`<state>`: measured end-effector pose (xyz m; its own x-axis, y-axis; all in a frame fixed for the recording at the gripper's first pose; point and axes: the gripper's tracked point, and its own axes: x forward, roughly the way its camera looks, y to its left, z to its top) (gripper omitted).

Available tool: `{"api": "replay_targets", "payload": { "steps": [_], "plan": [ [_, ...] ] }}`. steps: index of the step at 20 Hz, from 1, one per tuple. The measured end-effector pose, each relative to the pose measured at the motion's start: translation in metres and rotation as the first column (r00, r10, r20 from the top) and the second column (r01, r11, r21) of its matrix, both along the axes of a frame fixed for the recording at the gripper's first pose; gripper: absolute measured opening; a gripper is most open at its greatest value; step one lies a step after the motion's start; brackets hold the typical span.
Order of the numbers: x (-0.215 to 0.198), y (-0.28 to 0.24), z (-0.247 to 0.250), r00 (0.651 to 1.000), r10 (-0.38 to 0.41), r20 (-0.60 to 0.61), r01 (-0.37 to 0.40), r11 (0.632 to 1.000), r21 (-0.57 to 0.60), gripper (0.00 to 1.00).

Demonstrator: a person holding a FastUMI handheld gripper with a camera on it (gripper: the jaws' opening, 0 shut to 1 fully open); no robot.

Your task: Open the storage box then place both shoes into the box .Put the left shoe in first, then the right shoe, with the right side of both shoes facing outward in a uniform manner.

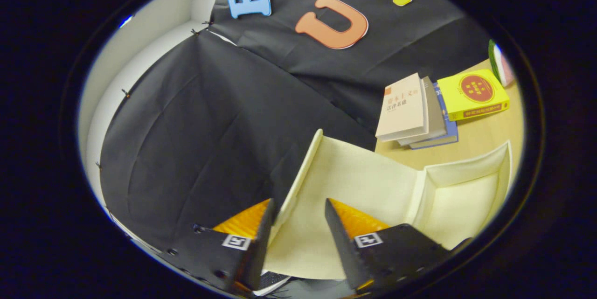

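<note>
The cream storage box (466,196) stands open on the wooden table (480,135), and its inside looks bare. Its lid (359,182) is swung up and back, with the inner face towards me. My gripper (298,203) is open. The lid's raised rim (301,173) runs down into the gap between the fingers, close to the left fingertip (266,210). The right fingertip (333,210) sits in front of the lid's inner face. A small dark and white thing (275,285) peeks out below the fingers; I cannot tell what it is.
Beyond the box, a stack of books (410,112) lies on the table with a yellow book (473,93) next to it. A green and pink object (501,63) sits past the yellow book. The black cloth wall (196,140) hangs behind the lid.
</note>
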<state>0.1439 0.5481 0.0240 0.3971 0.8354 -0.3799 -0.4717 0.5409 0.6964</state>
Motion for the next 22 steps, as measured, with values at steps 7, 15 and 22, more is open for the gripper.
{"api": "replay_targets", "payload": {
  "steps": [7,15,22],
  "plan": [
    [-0.013,-0.046,0.001,0.996,-0.063,0.058,0.068,0.992,-0.104,0.94],
    [-0.041,-0.165,-0.004,0.976,-0.153,0.156,0.192,0.940,-0.282,0.95],
    [-0.032,-0.294,-0.041,0.941,-0.295,0.168,0.336,0.883,-0.327,0.95]
  ]
}}
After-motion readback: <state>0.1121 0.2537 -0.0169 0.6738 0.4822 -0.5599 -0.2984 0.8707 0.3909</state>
